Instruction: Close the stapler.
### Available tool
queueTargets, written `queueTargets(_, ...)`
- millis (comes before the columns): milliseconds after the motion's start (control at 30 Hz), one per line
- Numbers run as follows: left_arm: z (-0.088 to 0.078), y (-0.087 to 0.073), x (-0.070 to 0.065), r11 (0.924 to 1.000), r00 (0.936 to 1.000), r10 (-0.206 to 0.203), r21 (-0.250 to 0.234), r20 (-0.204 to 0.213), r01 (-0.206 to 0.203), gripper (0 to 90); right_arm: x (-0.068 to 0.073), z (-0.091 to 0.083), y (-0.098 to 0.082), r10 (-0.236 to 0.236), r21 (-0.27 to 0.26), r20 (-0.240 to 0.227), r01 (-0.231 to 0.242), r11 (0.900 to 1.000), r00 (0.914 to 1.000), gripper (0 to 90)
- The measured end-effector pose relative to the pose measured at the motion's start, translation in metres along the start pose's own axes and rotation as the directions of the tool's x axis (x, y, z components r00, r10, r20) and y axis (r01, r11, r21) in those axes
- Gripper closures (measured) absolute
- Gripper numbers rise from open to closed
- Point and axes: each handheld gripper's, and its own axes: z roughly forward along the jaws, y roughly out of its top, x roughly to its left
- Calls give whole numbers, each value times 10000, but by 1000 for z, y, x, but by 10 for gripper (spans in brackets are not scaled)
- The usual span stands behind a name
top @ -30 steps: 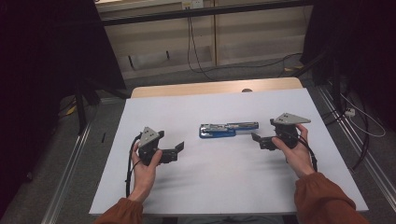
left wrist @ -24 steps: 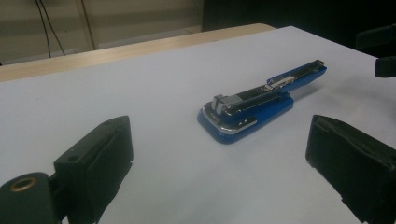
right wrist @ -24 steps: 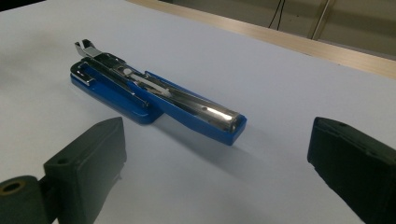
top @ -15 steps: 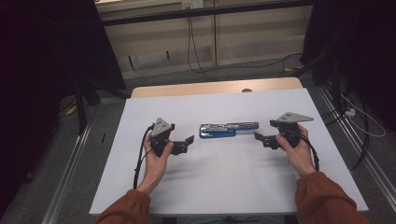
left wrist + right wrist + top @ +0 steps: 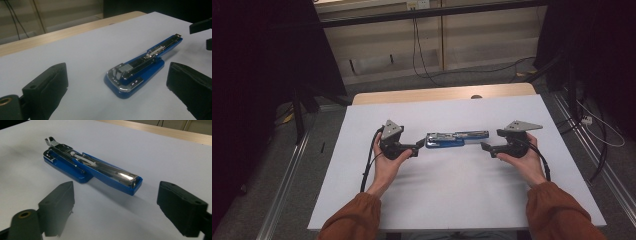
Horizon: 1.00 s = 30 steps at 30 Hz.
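A blue stapler (image 5: 457, 139), folded out flat with its chrome magazine up, lies on the white table top (image 5: 452, 200) between the two grippers. My left gripper (image 5: 419, 146) is open just left of the stapler's wide end. In the left gripper view the stapler (image 5: 140, 67) shows in the gap between the wide-apart jaws of the left gripper (image 5: 117, 75), untouched. My right gripper (image 5: 486, 148) sits just right of the narrow end. Its jaws have just been closing and stand open. The stapler (image 5: 95, 170) lies just ahead of the right gripper (image 5: 116, 192), with no pad on it.
A wooden strip (image 5: 442, 94) edges the far side of the table. Cables (image 5: 422, 55) run over the floor behind it. Metal rails (image 5: 287, 190) flank the table left and right, and dark curtains hang on both sides.
My left gripper has slid right across the table, up to the stapler's wide end. The right hand has stayed in place, and the stapler has not moved.
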Motion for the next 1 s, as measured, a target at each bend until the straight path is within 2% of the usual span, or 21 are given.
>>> queueTargets(67, 6, -1, 0, 9999, 9999, -145, -83, -35, 145, 49, 0, 0, 0, 15, -316, -32, -16, 9995, 10000, 245)
queueTargets(200, 16, 2, -1, 9999, 10000, -70, 157, -71, 71, 49, -3, 1, 0, 125, -514, 50, -122, 9986, 9999, 278)
queueTargets(300, 21, 0, -3, 9997, 9999, -152, 217, 79, 150, 50, -5, 2, -2, 228, -365, 23, -227, 9991, 9997, 346)
queueTargets(400, 23, -3, -7, 9974, 9995, -127, 713, 295, 106, 51, -8, 2, -4, 161, -248, -93, -163, 9996, 9998, 421)
queueTargets(467, 23, -4, -11, 9973, 9993, -91, 727, 374, 64, 51, -9, 2, -5, 173, -208, -45, -174, 9996, 9998, 451)
queueTargets(600, 25, -8, -9, 9954, 9996, -52, 956, 295, 23, 51, -10, 2, -7, 127, -83, -12, -127, 9999, 9999, 554)
queueTargets(667, 25, -9, -6, 9947, 9991, -140, 1023, 412, 97, 56, -10, 2, -7, 42, 21, -68, -42, 10000, 10000, 637)
queueTargets(733, 24, -9, -4, 9942, 9995, -30, 1073, 305, -3, 69, -9, 2, -8, -52, 92, -76, 52, 9999, 10000, 685)
queueTargets(767, 24, -9, -2, 9939, 9997, -2, 1105, 248, -26, 55, -9, 2, -8, -75, 120, -121, 76, 9999, 9999, 747)
queueTargets(833, 23, -9, 0, 9942, 9999, -117, 1069, 43, 112, 45, -9, 2, -8, -223, 146, -169, 225, 9996, 9996, 836)
queueTargets(867, 23, -9, 1, 9939, 9998, -186, 1090, -14, 187, 45, -9, 2, -8, -139, 145, -252, 142, 9998, 9996, 881)
queueTargets(933, 24, -10, 2, 9927, 9997, -252, 1181, -78, 259, 49, -8, 2, -7, -89, 210, -286, 95, 9997, 9996, 900)
queueTargets(1000, 25, -10, 1, 9924, 9999, -134, 1223, -48, 139, 99, -8, 2, -7, -39, 298, -290, 48, 9995, 9996, 900)
